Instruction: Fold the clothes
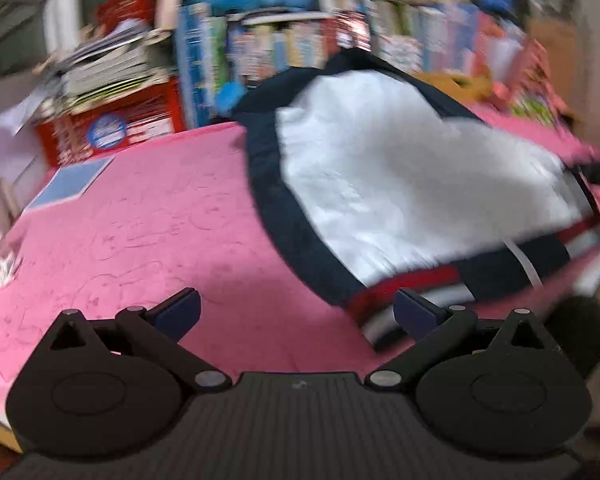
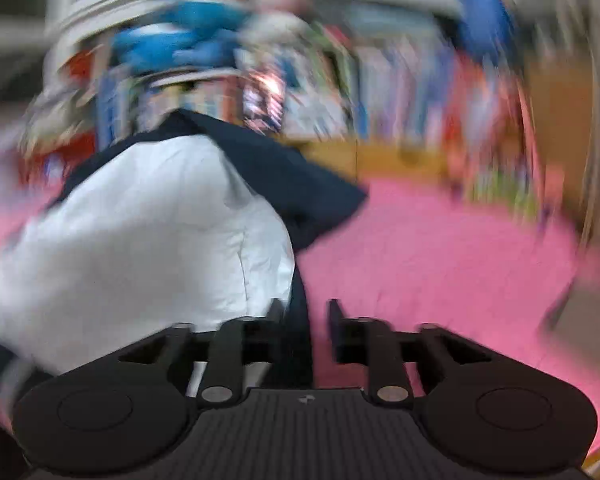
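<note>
Two black two-finger grippers hovering over pink textured cloth-covered table [image 1: 148,216]. Left gripper [image 1: 296,314] spreading fingers wide, gripping nothing. Right gripper [image 2: 307,322] keeping narrow gap, dark hem lying between fingers, grip unclear. White-and-navy folded garment with red stripes [image 1: 400,184] lying on table, before blurred bookshelf [image 1: 284,44].

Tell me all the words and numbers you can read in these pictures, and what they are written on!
None can be read.
Red box: round blue and white label, print too blurred.
Books behind the pink cover: spines smeared by motion.
Blue card: no print shows.
Navy and white garment: no lettering shows.
Right wrist view: everything at the back is blurred.
</note>
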A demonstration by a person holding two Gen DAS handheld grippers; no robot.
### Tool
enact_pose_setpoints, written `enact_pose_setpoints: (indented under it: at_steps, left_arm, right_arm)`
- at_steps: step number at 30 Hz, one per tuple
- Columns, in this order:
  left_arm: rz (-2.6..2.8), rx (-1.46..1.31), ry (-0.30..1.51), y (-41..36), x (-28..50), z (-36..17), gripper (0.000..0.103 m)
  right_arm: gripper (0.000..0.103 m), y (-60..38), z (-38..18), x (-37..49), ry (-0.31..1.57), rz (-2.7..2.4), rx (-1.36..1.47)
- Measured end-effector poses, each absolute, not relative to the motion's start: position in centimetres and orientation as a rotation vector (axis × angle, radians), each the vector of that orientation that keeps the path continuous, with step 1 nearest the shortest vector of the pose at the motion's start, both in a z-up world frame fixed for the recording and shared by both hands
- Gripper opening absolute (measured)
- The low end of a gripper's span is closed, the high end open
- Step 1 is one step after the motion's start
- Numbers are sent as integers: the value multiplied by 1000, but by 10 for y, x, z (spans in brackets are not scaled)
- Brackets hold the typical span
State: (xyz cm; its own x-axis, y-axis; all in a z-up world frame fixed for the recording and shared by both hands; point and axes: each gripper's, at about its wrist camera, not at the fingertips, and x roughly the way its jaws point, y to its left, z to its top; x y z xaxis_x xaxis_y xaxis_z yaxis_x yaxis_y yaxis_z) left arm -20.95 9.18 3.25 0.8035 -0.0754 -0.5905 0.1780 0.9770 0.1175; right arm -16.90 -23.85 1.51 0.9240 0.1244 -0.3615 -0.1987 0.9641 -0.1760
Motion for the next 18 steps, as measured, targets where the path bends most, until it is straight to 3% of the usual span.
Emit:
enact_pose_setpoints:
  at_steps: [1,2,9,18]
  left_arm:
    - [-142,195,621,85,-207,29,103]
    - [-147,220,619,78,-205,25,103]
    - [-144,386,609,39,-183,1,103]
    - [-100,177,508,77,-168,28,103]
  right_arm:
    - [71,-226,17,-184,302,206,-307]
    - [73,-213,16,-199,269,286,-367]
    - [73,-132,-13,-235,256,662,-534]
    - [73,-99,-18,-213,253,568,-499]
